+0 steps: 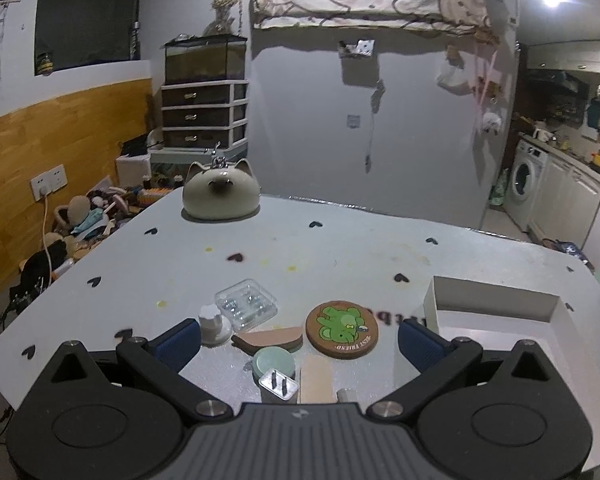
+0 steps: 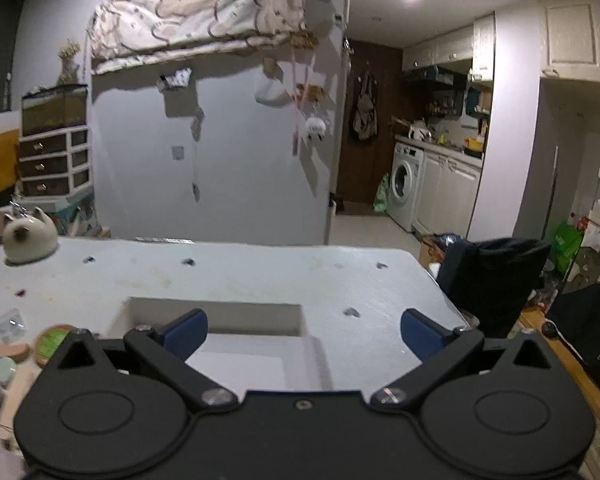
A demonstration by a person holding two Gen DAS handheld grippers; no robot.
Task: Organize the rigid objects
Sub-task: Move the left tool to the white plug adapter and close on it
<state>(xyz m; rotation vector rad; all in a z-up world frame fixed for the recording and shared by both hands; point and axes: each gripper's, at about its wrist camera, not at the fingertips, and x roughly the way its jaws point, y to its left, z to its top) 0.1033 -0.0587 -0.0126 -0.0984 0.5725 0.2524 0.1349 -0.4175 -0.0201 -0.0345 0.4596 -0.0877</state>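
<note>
- Here, a round cork coaster (image 1: pixel 342 329) printed "BEST FRIEND" lies on the worktop (image 1: pixel 340 248) between the left gripper (image 1: pixel 299 338) fingers, spread apart, empty.
- White box (image 2: pixel 216 320) sits beside it; right gripper (image 2: pixel 304 330) fingers apart above it.

The left gripper's body hides the lower parts of the silver plug (image 1: pixel 279 385), the pale wooden block (image 1: pixel 315 378) and a small white piece (image 1: pixel 346 394). Dark print on the bench (image 1: pixel 386 317) beside the white box (image 1: pixel 496 304) is blurred. In the right wrist view, the cork coaster (image 2: pixel 51 342) and neighbouring items smear unreadably.
</note>
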